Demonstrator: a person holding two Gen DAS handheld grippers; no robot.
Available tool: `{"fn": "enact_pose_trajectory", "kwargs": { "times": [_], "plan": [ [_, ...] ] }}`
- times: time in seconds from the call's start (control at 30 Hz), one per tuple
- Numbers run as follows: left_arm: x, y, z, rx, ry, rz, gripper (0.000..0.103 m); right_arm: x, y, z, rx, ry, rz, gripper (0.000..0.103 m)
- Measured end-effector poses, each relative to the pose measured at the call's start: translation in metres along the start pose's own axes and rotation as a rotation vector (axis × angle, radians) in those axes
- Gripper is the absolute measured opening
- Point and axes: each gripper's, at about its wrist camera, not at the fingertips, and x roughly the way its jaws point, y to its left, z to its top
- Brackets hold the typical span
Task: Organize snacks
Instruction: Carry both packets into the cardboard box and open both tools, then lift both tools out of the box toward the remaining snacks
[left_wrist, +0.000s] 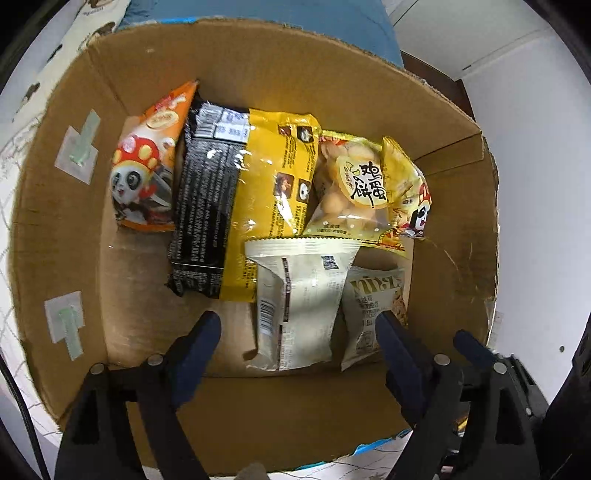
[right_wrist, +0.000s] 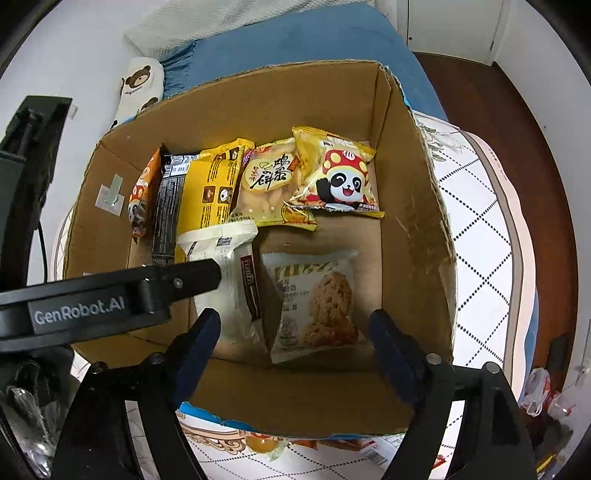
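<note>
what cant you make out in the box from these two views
- Orange panda packet: right wrist view shows only its edge, the black and yellow packet covers it.
- Small print on the white packet: too small in both views.
- Box floor under the snacks: hidden.
- Cookie packet: left wrist view, partly behind a finger.

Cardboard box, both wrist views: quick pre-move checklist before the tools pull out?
1. Left tool open, nothing pinched: ok.
2. Right tool open, nothing pinched: ok.
3. White packet lies free on the cardboard box floor, between the left tool's fingers, not pressed: ok.
4. Cream biscuit packet lies flat between the right tool's fingers, no pad pressing it: ok.
5. Back row, from the orange panda bag to the yellow panda bag, all inside the box: ok.
6. More snacks waiting outside the box: cannot tell.
</note>
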Motion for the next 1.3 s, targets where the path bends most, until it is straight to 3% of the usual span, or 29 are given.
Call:
{"fn": "enact_pose_trajectory", "kwargs": {
  "times": [0.5,0.97,1.3],
  "plan": [
    [-0.072,0.007,-0.058,0.069,-0.299,0.176,0.086,-0.037,-0.001,-0.022,-0.011,-0.098,-0.083,0.096],
    [-0.13,0.003,-0.137,0.124,-0.511,0.206,0.086,-0.113,0.022,-0.074,-0.069,-0.301,-0.113,0.096],
    [-0.164,0.002,-0.187,0.138,-0.588,0.175,0.086,-0.168,0.042,-0.125,-0.083,-0.408,-0.063,0.096]
  ]
}}
